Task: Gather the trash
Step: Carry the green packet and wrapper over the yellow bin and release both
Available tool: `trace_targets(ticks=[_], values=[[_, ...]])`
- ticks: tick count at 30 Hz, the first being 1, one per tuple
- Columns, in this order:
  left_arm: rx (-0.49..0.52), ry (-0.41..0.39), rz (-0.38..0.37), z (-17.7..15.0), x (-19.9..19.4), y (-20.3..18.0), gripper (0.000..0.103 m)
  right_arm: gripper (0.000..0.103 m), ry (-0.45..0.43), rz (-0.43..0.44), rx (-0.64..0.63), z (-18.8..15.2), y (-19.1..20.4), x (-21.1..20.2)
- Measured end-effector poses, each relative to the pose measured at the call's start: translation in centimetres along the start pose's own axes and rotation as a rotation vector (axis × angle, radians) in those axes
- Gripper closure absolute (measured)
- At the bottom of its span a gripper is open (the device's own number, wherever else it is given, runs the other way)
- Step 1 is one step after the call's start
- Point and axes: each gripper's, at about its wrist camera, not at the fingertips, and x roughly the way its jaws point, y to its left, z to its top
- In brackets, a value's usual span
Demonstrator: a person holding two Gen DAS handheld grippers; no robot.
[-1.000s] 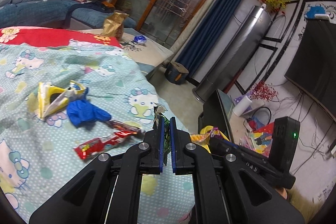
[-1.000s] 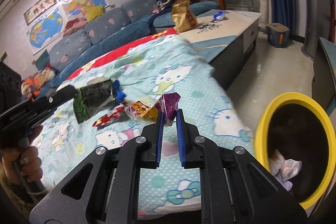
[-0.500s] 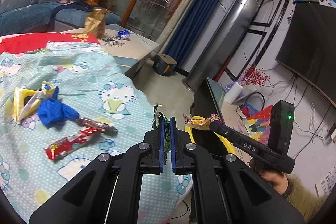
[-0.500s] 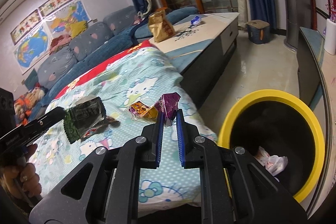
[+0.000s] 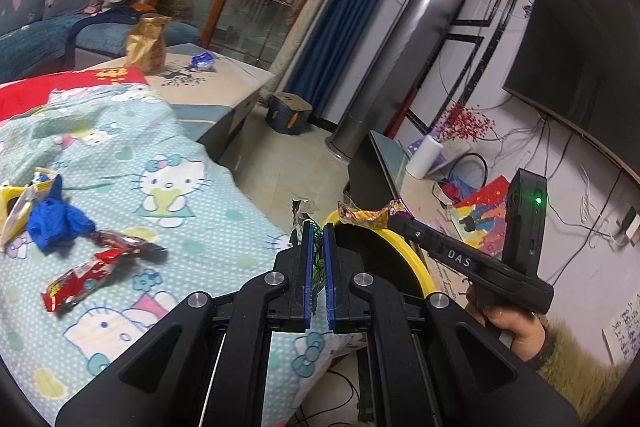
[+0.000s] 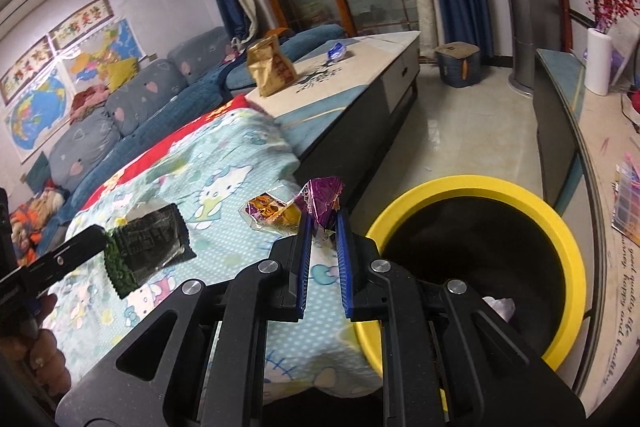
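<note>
Pinching a crinkled purple-and-gold foil wrapper (image 6: 320,205) in my closed right claw (image 6: 322,227) and a dark green foil packet (image 6: 146,247) in my left (image 5: 316,233), I judge the yellow-rimmed black bin (image 6: 460,187) lies nearer the right claw, just right.

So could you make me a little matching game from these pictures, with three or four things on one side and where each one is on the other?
Things:
1. green wrapper
2. purple wrapper
3. red wrapper
4. gold bag

Places:
A. lying on the Hello Kitty blanket
B. pinched in the right gripper
C. standing on the low table
D. pinched in the left gripper

Pairs: 1-D, 2-B, 3-A, 4-C
</note>
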Motion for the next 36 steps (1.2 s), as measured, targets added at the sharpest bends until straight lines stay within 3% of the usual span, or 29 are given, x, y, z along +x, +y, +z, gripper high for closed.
trace_targets(ticks=[25, 36], values=[[0.143, 0.093, -0.129, -1.6, 6.2, -7.6, 0.098, 0.094, -0.064, -0.151, 0.226, 0.1, -9.9, -2.6], [0.188, 0.143, -0.165, -3.4, 9.2, -9.8, 0.098, 0.094, -0.054, -0.217, 0.303, -0.7, -13.2, -2.4]])
